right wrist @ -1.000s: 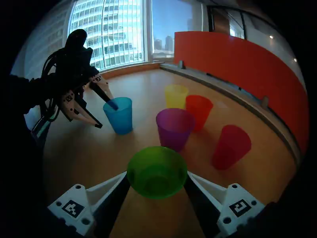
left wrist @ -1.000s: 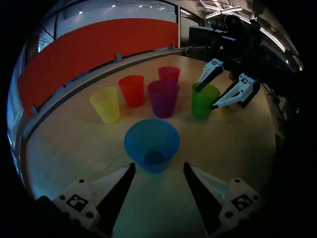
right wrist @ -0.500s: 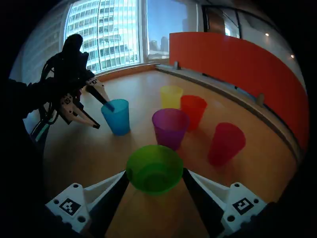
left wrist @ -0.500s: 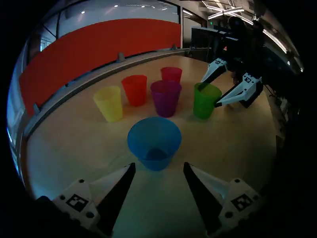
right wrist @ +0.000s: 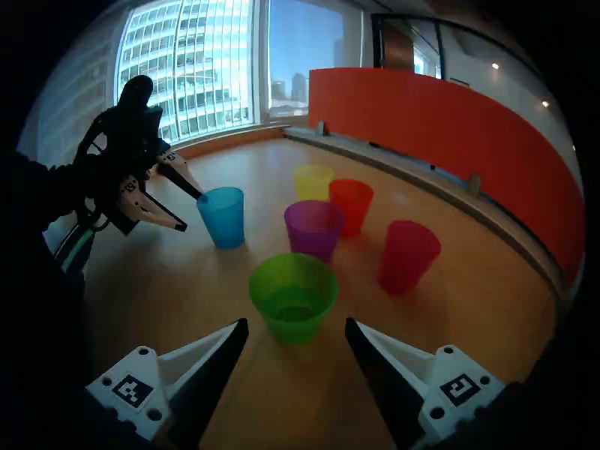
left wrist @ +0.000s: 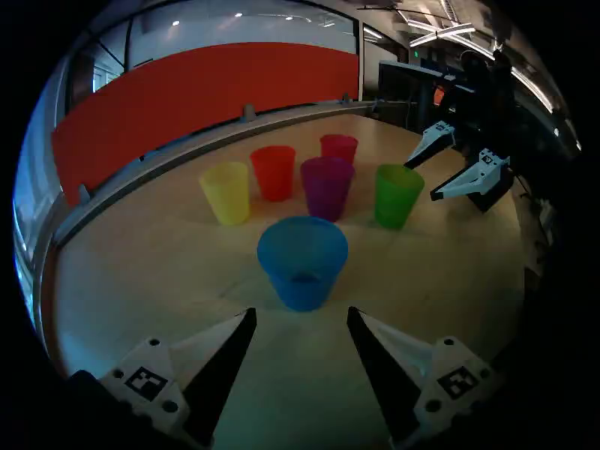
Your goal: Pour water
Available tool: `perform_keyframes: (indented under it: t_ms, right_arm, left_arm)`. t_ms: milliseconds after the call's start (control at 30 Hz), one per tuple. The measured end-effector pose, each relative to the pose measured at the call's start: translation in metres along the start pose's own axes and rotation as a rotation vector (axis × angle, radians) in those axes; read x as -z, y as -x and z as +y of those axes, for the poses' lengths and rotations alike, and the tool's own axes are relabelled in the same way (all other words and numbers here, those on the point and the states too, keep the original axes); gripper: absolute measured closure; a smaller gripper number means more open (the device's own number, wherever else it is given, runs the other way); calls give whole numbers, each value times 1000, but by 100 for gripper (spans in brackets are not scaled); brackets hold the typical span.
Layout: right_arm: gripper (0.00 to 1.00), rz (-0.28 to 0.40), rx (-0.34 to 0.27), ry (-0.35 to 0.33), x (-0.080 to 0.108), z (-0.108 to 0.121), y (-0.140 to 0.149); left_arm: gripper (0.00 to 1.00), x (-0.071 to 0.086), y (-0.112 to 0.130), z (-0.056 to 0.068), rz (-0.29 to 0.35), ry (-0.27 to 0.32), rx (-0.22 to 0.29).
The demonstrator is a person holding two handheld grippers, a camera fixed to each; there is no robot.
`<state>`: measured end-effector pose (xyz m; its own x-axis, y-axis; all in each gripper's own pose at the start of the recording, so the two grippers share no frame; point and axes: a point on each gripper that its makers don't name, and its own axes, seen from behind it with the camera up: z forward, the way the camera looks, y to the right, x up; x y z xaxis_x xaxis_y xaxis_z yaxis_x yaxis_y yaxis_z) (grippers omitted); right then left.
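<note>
White gripper (left wrist: pixel 301 310) with black-lined insides and square markers (left wrist: pixel 145 382).

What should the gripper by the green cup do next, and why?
Probably ease the right gripper forward until the green cup sits between its open fingers. The cup stands upright on the table just ahead of the fingertips and nothing grips it. Pouring likely needs a cup held first.
</note>
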<state>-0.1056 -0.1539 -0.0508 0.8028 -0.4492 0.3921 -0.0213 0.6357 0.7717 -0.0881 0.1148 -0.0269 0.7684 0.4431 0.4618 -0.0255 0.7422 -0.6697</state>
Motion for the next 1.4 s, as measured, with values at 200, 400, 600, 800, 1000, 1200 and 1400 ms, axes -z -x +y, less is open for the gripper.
perform_keyframes:
  t_ms: [200,400,600,800,1000,1200,1400]
  right_arm:
    - [0,38,-38,52,16,5,-3]
    - [0,72,-82,110,28,13,-1]
    - [0,104,-139,172,38,20,0]
    - [0,150,-175,248,48,33,-7]
    - [0,191,-189,326,57,46,-17]
    - [0,233,-190,400,64,56,-27]
    - [0,281,-224,465,70,66,-36]
  left_arm:
    - [10,11,-4,-15,36,-63,50]
    - [10,20,-2,-28,73,-124,93]
    - [10,28,0,-37,102,-184,109]
    - [10,37,-6,-50,152,-250,142]
    - [10,44,-15,-61,211,-312,180]
    - [10,48,-25,-68,267,-359,206]
    - [10,55,-33,-74,318,-404,228]
